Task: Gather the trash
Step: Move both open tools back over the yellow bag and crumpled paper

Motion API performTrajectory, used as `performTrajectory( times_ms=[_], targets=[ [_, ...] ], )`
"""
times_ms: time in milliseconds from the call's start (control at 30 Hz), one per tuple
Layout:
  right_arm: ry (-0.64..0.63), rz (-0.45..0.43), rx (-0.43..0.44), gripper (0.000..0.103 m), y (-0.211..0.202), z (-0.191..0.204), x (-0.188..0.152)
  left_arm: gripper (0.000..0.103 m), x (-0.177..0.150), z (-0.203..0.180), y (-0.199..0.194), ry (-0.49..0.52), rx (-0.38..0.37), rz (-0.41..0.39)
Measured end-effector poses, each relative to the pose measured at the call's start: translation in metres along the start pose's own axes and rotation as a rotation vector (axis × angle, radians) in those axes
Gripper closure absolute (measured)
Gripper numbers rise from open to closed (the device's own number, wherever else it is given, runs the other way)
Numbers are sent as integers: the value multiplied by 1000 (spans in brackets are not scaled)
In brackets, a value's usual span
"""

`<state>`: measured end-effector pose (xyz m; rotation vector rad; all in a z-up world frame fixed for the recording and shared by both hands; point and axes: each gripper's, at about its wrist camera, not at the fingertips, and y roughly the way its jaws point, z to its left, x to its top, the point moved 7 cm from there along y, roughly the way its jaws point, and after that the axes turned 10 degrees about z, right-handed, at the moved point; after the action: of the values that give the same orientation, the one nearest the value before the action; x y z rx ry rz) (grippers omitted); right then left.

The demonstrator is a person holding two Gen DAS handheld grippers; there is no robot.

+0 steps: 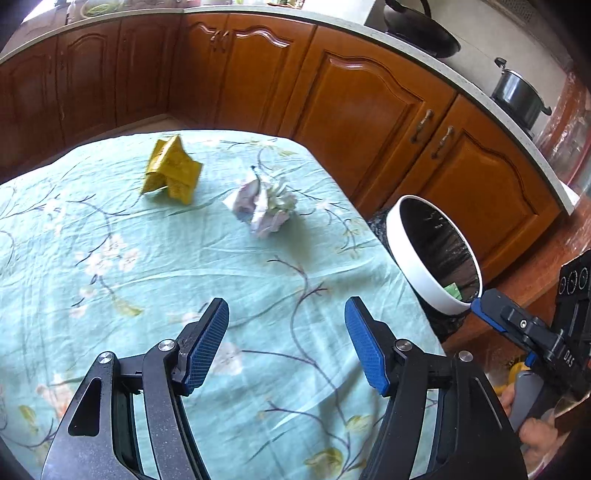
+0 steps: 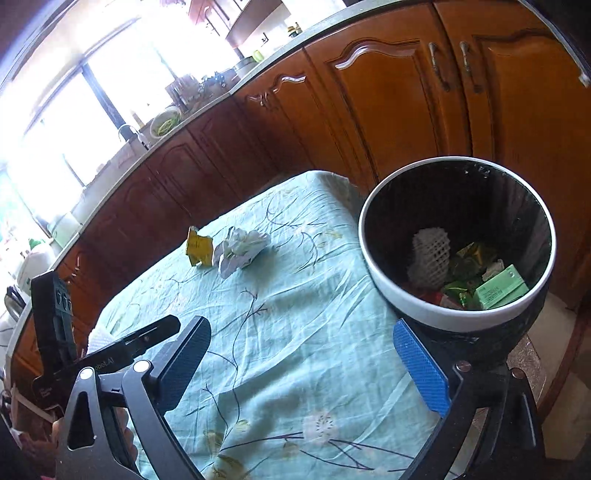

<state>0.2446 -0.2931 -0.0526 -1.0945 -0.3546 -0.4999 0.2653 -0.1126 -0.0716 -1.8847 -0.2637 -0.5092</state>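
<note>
A crumpled yellow packet (image 1: pixel 171 173) (image 2: pixel 199 245) and a ball of crumpled white paper (image 1: pixel 264 203) (image 2: pixel 242 249) lie close together at the far end of the table, which is covered in a teal flowered cloth (image 1: pixel 110 258) (image 2: pixel 295 369). A white-rimmed bin (image 1: pixel 406 266) (image 2: pixel 384 284) with a black liner stands by the table's right edge. It holds a white foam net (image 2: pixel 430 258), a green box (image 2: pixel 500 286) and other scraps. My left gripper (image 1: pixel 286 306) is open and empty over the near cloth. My right gripper (image 2: pixel 301 326) is open wide and empty, next to the bin.
Brown wooden cabinets (image 1: pixel 369 110) (image 2: pixel 388 110) under a pale countertop wrap around behind the table and bin. A wok (image 1: pixel 421 29) and a lidded pot (image 1: pixel 517 96) sit on the counter. A bright window (image 2: pixel 74 92) is at the far left. A hand (image 1: pixel 535 432) holds the right gripper's grip.
</note>
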Motion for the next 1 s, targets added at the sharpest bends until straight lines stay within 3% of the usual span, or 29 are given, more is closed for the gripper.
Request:
performTrajectory(
  times_ms=[133,267,467,567,700,833,1000],
  targets=[
    [-41,13,-48,0,10,26,-8,36,-7,30,-9,-53,18,-14],
    [-36,39,-19,0,27,40,-14,35,-12,54,-14,-100,32,-23],
    [5,7,45,0,37,49,-14,32,-14,80,-26,-132,44,-41],
    [-15,62,40,0,50,57,-15,31,-12,91,-30,-134,64,-46],
    [15,135,-2,1,67,58,-14,30,-1,102,-31,-135,79,-53],
    [34,103,29,4,74,61,1,30,17,106,-26,-116,96,-57],
    [70,83,65,17,86,61,27,30,47,107,-17,-91,93,-55]
  ],
)
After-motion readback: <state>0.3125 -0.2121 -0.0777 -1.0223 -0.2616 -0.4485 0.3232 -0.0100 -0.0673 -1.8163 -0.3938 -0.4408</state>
